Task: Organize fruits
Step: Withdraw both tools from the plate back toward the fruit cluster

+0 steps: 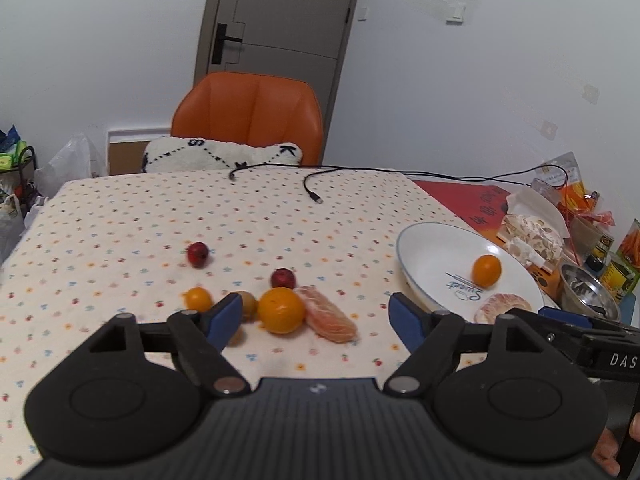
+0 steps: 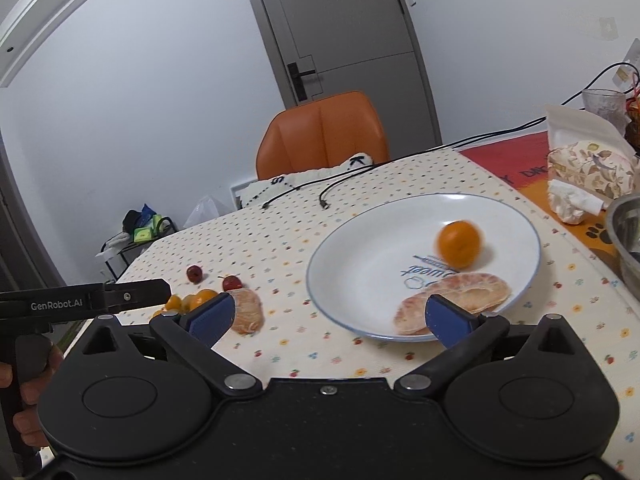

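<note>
Both claws hang over the counter (image 1: 120,216) with its dotted cloth, each with its blue-padded jaws spread wide and nothing between them. Only the left claw (image 1: 316,316) looks straight down on the loose fruit: a large orange (image 1: 281,310) sits touching a peeled citrus segment (image 1: 331,315) on its right, with a greenish fruit (image 1: 249,304) partly hidden behind the left pad, a small orange kumquat (image 1: 198,299) just beyond that, and two dark red fruits, one (image 1: 283,278) right behind the orange and the other (image 1: 197,254) further off to the left. From the right claw (image 2: 332,316) that same cluster is half hidden behind the other gripper's black body, but it gives the clear look into the white plate (image 2: 360,248), blue-rimmed and printed with lettering. Inside lie a small round orange (image 2: 458,243), blurred, towards the far side, and a peeled, pale pink citrus half (image 2: 460,296) against the near rim, partly covered by the right pad. A steel bowl (image 2: 624,240) and snack packets (image 2: 588,168) crowd the counter's right edge, and a black cable (image 2: 324,196) trails across the far side before an orange chair (image 2: 320,136).
</note>
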